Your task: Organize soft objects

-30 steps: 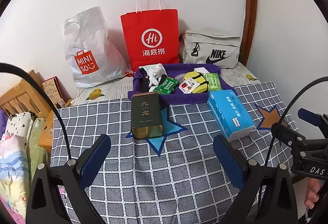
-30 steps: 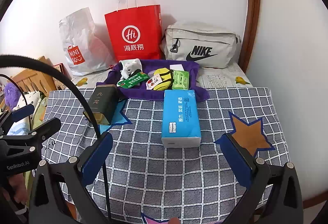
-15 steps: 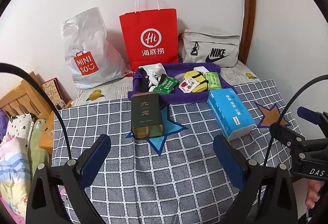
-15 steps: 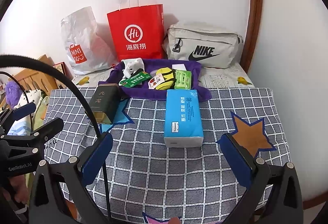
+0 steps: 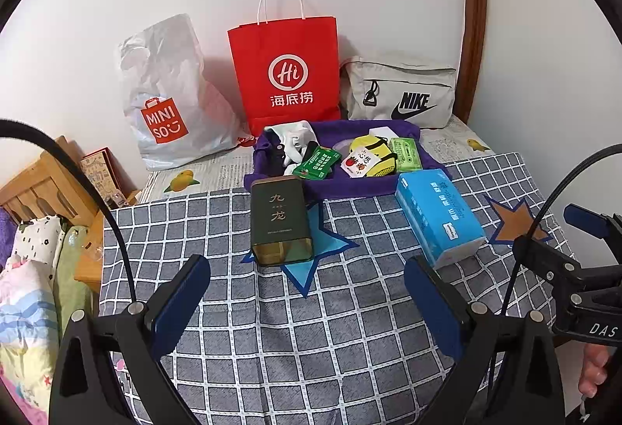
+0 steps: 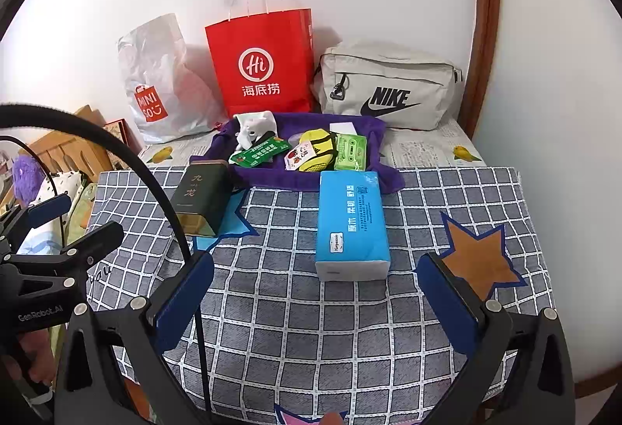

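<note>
A purple cloth tray point(image 5: 350, 189) point(image 6: 318, 182) at the back of the checked cloth holds a white sock point(image 5: 293, 139) point(image 6: 252, 127), a green packet point(image 5: 317, 162) point(image 6: 258, 152), a yellow striped pouch point(image 5: 371, 156) point(image 6: 317, 151) and a light green pack point(image 5: 406, 153) point(image 6: 350, 152). In front lie a dark green tin point(image 5: 280, 221) point(image 6: 200, 197) and a blue tissue pack point(image 5: 437, 215) point(image 6: 351, 224). My left gripper point(image 5: 307, 302) is open, short of the tin. My right gripper point(image 6: 317, 298) is open just short of the tissue pack. Neither holds anything.
Against the wall stand a Miniso plastic bag point(image 5: 167, 102), a red paper bag point(image 5: 285, 73) and a grey Nike bag point(image 5: 400, 96). Bedding point(image 5: 27, 289) and a wooden frame point(image 5: 42, 184) lie left of the table. The right wall runs close along the table's edge.
Both grippers have shifted only slightly; the scene has drifted a little in the right wrist view. Nothing on the table has moved.
</note>
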### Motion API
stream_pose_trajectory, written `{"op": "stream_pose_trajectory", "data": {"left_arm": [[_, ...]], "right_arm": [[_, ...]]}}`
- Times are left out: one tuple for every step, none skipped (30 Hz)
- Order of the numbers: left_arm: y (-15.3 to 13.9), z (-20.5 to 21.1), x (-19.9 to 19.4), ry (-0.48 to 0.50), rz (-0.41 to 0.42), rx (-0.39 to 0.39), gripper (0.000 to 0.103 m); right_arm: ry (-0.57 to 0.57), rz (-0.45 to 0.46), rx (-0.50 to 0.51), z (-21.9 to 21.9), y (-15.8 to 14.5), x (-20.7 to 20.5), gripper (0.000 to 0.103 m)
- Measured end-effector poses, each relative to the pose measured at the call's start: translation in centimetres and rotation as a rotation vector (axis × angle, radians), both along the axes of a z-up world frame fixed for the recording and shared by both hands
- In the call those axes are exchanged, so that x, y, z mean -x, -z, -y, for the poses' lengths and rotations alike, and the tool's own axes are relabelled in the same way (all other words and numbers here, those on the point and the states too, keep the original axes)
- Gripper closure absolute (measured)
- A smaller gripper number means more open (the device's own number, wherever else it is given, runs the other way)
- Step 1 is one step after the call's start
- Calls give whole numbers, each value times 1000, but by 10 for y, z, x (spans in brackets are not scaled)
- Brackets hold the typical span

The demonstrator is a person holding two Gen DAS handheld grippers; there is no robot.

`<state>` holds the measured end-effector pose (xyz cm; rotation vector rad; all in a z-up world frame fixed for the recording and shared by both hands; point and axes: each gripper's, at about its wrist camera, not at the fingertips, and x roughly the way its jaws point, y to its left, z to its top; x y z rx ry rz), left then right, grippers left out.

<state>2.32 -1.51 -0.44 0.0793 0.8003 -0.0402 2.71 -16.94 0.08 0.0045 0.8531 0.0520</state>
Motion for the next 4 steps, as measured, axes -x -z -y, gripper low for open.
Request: {"op": "stream_pose_trajectory", "data": {"left_arm": [[0, 0, 0, 0, 0, 0, 2], [1, -1, 0, -1, -2, -2, 2], [3, -1, 0, -2, -1, -4, 2], [4, -2, 0, 0, 0, -6, 2]], "right_arm": [[-1, 0, 0, 0, 0, 0, 0], [-1, 0, 1, -1, 0, 0, 0], [-1, -1, 1, -1, 1, 0, 0], [-2, -3, 2, -1, 2, -1, 0]]}}
